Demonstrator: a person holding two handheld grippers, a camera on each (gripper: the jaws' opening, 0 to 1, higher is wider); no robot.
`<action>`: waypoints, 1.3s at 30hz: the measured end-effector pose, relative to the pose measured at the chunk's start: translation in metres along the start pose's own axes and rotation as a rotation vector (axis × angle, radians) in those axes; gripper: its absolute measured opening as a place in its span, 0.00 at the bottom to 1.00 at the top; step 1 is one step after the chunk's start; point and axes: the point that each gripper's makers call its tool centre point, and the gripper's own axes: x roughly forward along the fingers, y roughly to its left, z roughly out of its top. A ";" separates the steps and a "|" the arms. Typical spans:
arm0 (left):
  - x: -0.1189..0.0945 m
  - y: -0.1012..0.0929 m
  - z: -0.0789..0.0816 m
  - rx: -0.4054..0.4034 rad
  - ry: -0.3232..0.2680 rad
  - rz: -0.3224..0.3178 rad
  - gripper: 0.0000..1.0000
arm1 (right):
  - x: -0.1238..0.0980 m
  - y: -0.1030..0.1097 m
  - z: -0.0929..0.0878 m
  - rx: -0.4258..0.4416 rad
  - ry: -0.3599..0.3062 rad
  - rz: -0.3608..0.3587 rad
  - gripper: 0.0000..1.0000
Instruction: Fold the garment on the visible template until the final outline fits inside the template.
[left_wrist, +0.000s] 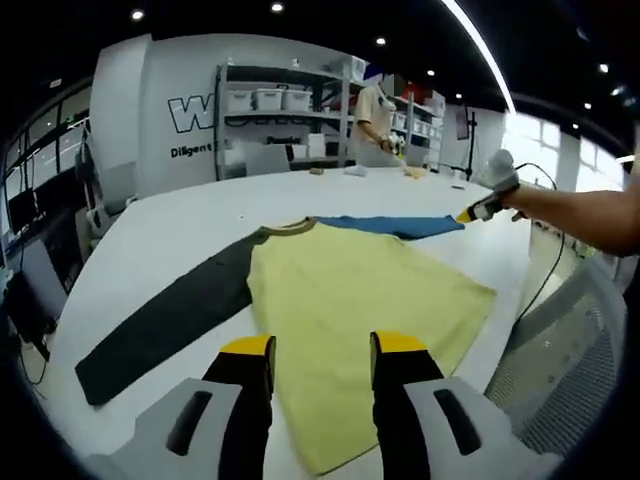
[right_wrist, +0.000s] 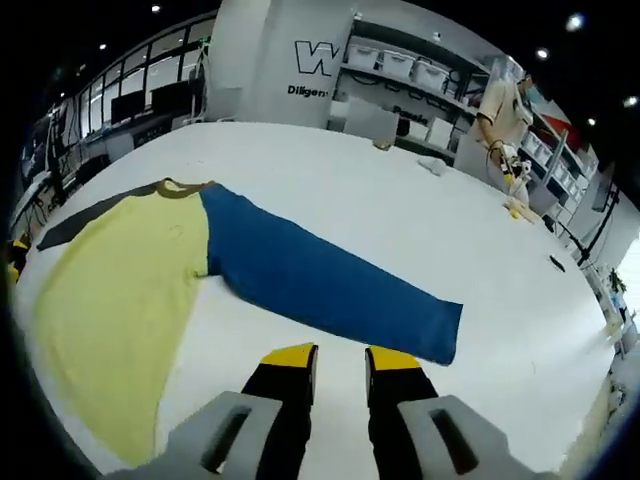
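Nearest, the left gripper (left_wrist: 322, 350) hovers with jaws apart over the yellow hem and the right gripper (right_wrist: 340, 358), also parted, hangs just short of the blue sleeve (right_wrist: 330, 285), while the long-sleeved shirt (left_wrist: 360, 290) lies flat and unfolded on the white table (left_wrist: 180, 230), so seemingly every fold remains.

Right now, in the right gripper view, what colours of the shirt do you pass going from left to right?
Dark grey sleeve → yellow body → blue sleeve, then bare white table. All of it lies flat on the table, beyond the right gripper, whose jaws stand open and hold nothing.
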 end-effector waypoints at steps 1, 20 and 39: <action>0.000 0.000 -0.001 -0.001 0.004 -0.001 0.35 | 0.003 -0.006 0.000 0.009 0.000 -0.006 0.17; 0.003 0.005 -0.014 0.003 0.055 0.020 0.30 | 0.052 -0.104 -0.026 0.281 0.007 -0.212 0.14; 0.003 0.006 -0.021 -0.014 0.086 0.017 0.23 | 0.061 -0.103 -0.035 0.384 0.004 -0.195 0.09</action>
